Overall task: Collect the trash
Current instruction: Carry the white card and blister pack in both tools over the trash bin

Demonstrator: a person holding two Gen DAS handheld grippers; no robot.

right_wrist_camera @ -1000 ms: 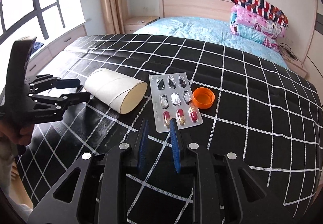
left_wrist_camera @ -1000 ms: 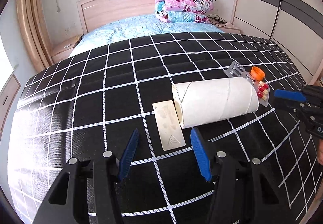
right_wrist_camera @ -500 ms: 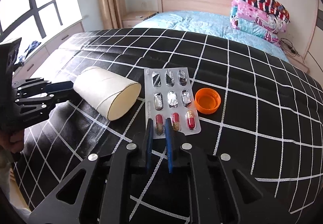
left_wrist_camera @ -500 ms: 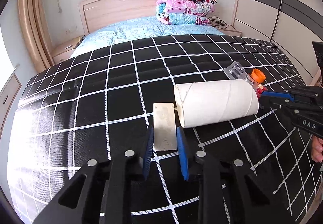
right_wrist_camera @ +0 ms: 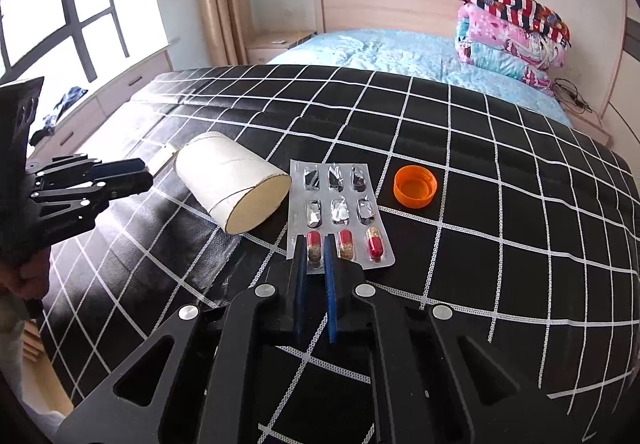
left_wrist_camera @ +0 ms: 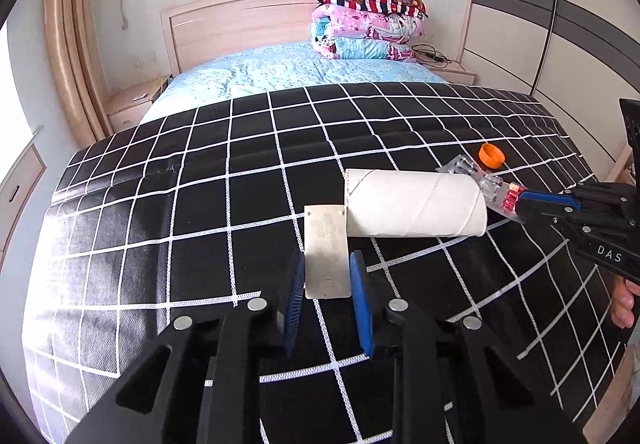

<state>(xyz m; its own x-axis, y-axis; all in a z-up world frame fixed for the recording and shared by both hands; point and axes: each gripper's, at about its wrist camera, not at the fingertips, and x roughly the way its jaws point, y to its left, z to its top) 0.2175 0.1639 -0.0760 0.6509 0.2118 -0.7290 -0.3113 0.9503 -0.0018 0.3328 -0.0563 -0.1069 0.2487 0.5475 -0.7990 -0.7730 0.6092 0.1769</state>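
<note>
Two grippers low over the black grid cover (left_wrist_camera: 200,212) on the bed. My left gripper (left_wrist_camera: 327,272): fingers narrowly spread, flanking the near end of a flat beige card (left_wrist_camera: 326,250); contact uncertain. My right gripper (right_wrist_camera: 314,258): fingers nearly together, pinching the near edge of the blister pack (right_wrist_camera: 340,212); "DAS" printed on its body. Pack holds three red-and-tan capsules; six cells burst. Cardboard tube (left_wrist_camera: 414,204) lies touching the card's far end. Orange cap (right_wrist_camera: 415,186), open side up, beyond the pack.
</note>
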